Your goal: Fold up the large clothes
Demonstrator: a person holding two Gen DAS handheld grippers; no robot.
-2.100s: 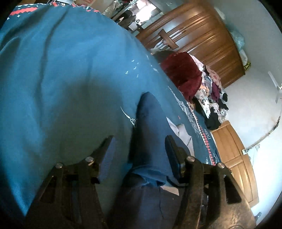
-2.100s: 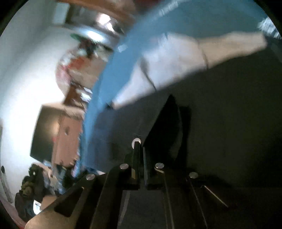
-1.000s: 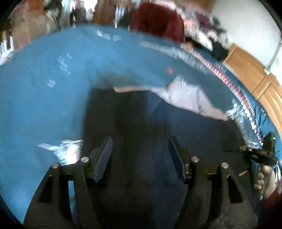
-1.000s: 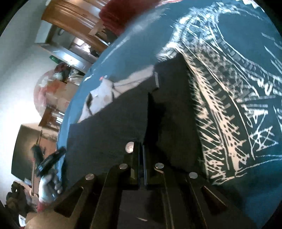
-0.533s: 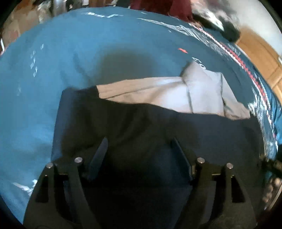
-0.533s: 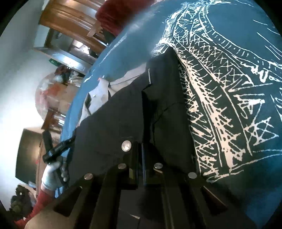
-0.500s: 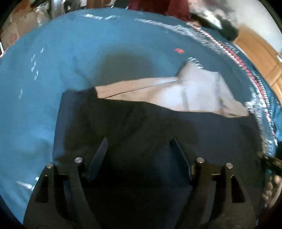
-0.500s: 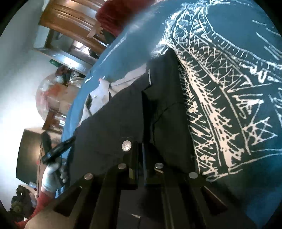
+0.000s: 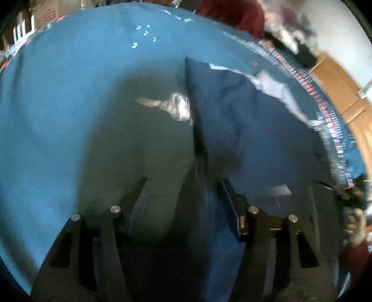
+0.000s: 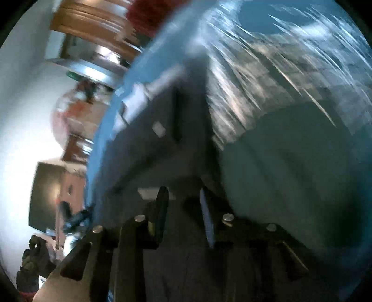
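A lived-in bedroom in a home.

A bed under a blue printed bedspread (image 9: 69, 104) fills both views; a heap of clothes (image 9: 286, 27), a wooden wardrobe (image 10: 93, 21) and wooden cabinet doors (image 9: 344, 97) line pale walls.

Trousers (image 9: 244, 130) lie on the bedspread (image 9: 69, 104), wardrobe (image 9: 344, 93) beyond.

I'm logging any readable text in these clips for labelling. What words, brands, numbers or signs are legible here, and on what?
None can be read.
Cardboard box, top left of the left wrist view: red markings, too blurred to read.
Dark garment: a pale tag, no legible print.
Blue bedspread: white and red patterns only, no lettering visible.
Right wrist view: motion-blurred throughout.
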